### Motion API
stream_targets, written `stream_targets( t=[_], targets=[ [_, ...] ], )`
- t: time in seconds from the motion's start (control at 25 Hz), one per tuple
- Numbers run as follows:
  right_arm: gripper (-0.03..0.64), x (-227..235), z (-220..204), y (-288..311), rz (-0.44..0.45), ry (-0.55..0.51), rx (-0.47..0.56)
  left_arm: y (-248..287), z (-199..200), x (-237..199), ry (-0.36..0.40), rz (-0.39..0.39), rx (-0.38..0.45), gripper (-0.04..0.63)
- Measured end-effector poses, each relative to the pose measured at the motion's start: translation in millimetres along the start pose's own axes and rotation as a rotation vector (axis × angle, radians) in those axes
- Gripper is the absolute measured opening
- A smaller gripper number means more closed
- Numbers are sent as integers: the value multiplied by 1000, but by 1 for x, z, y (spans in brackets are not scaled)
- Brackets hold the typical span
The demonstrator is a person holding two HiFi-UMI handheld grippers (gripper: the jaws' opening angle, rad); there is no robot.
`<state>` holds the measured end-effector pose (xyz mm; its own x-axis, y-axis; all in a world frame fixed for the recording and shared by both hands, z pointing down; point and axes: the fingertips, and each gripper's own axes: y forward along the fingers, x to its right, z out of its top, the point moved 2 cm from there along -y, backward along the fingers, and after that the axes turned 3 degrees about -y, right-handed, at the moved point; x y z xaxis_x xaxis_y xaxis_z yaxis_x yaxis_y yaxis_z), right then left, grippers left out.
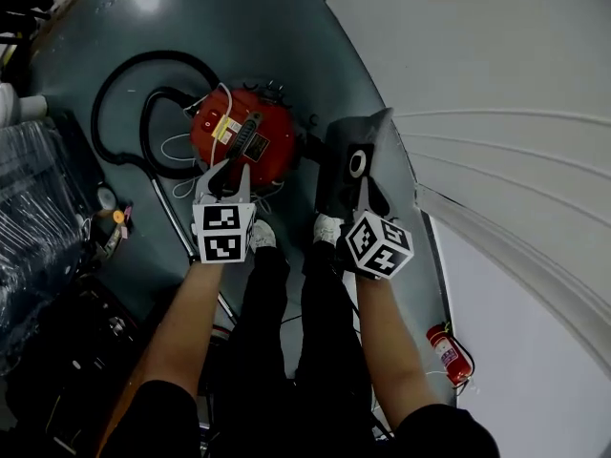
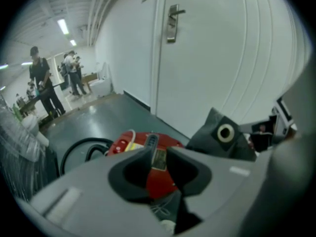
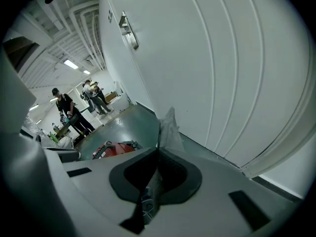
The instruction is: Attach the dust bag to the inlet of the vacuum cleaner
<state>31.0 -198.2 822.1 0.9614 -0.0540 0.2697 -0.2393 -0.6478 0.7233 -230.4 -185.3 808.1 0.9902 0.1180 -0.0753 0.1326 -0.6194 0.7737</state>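
A round red vacuum cleaner [image 1: 243, 139] stands on the grey floor, with its black handle on top. My left gripper [image 1: 226, 172] hangs just over its near side, jaws open and nothing between them. In the left gripper view the left gripper [image 2: 159, 154] frames the red vacuum cleaner [image 2: 129, 143] beyond it. My right gripper [image 1: 362, 187] is shut on a dark grey dust bag [image 1: 346, 151] with a white ring collar [image 1: 358, 162], held to the right of the vacuum. In the right gripper view the right gripper [image 3: 157, 154] pinches the dust bag [image 3: 170, 130] edge-on.
A black hose [image 1: 119, 113] loops on the floor left of the vacuum. A white door and wall [image 1: 496, 113] stand close on the right. A red fire extinguisher [image 1: 447, 351] lies by the wall. Plastic-wrapped goods [image 1: 29, 189] are at left. People [image 2: 42, 83] stand far off.
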Motion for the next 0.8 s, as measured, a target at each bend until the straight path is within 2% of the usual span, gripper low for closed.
stream_targets(
  t=[0.16,0.36,0.52,0.64,0.8],
  targets=[
    [11,-4,-19,20,-13,-16,-34,29,-15,-16,16,22,-27,109],
    [11,-4,-36,40,-25,-2,-71,57,-31,-24,72,5,-106,166],
    [11,3,-45,46,-44,-7,-88,67,-35,-27,108,10,-123,166],
    [11,7,-51,54,-64,-13,-104,74,-37,-34,87,13,-144,190],
    [11,9,-58,64,-82,-13,-124,82,-39,-32,86,-23,-161,175]
  ],
)
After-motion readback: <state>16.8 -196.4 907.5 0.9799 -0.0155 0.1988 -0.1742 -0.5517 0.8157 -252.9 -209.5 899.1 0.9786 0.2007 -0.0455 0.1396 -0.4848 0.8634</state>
